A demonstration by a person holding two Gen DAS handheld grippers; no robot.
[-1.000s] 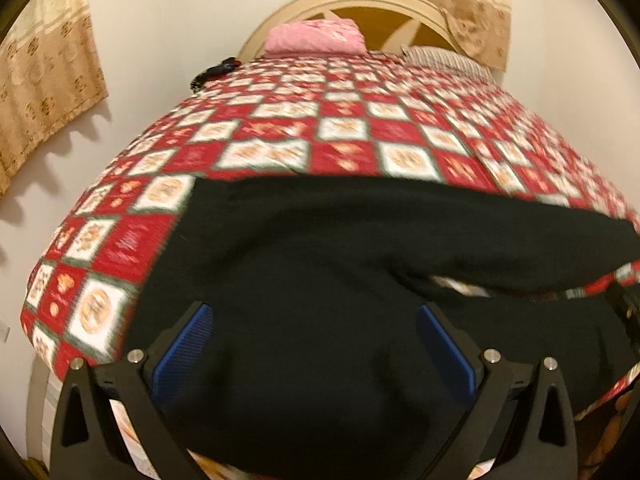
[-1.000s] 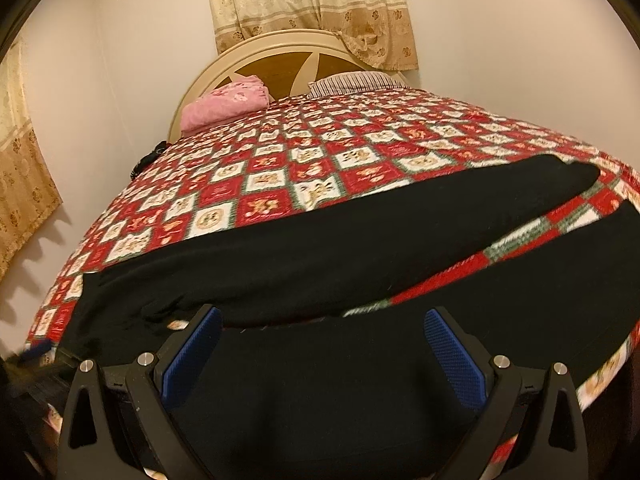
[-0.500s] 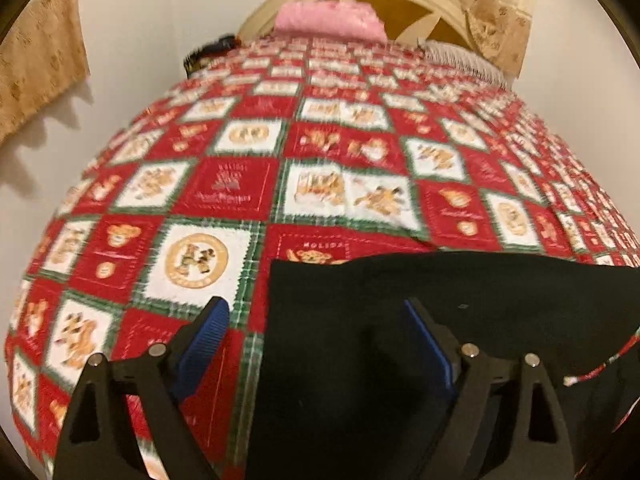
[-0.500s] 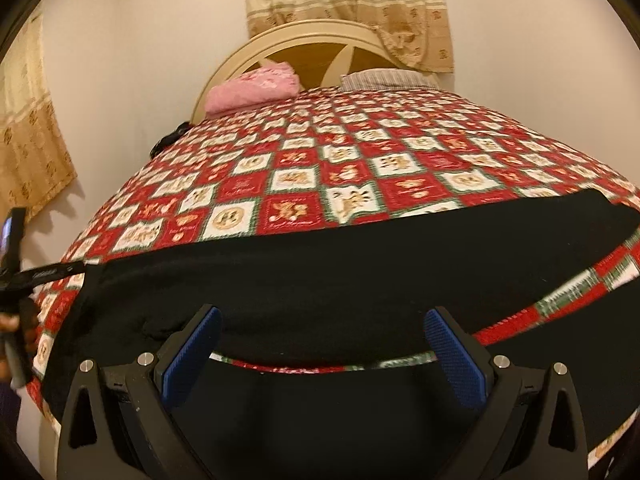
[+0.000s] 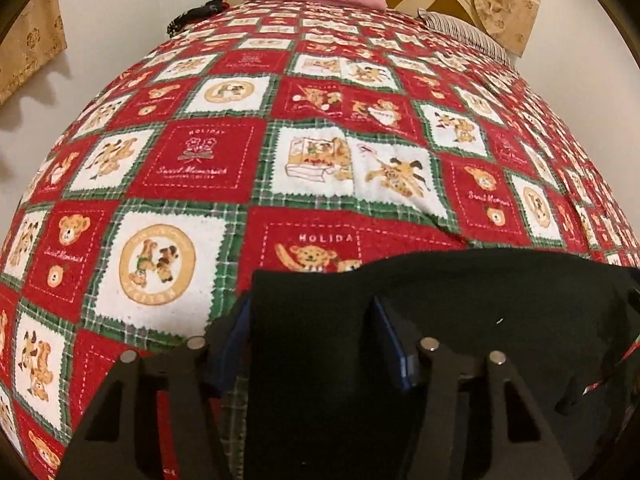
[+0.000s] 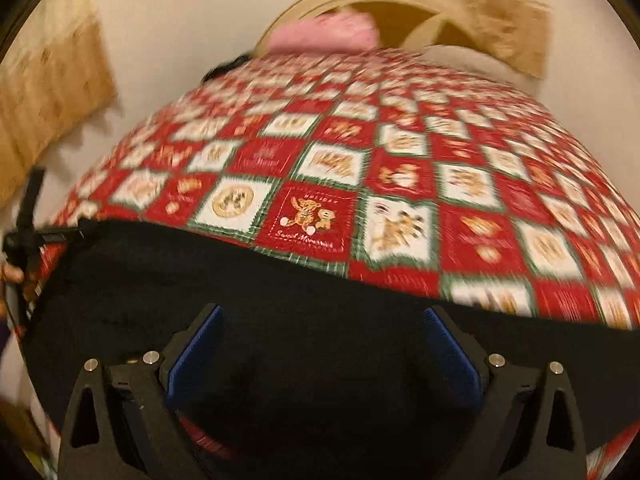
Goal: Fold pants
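Left gripper (image 5: 310, 332): jaws half spread and just been closing, corner edge of the black pants (image 5: 460, 320) between them; whether the pads press the cloth, cannot tell. Right gripper (image 6: 320, 344): jaws spread wide, hovering over the pants, which lie flat below and between them on the red patchwork bedspread (image 5: 224, 160).
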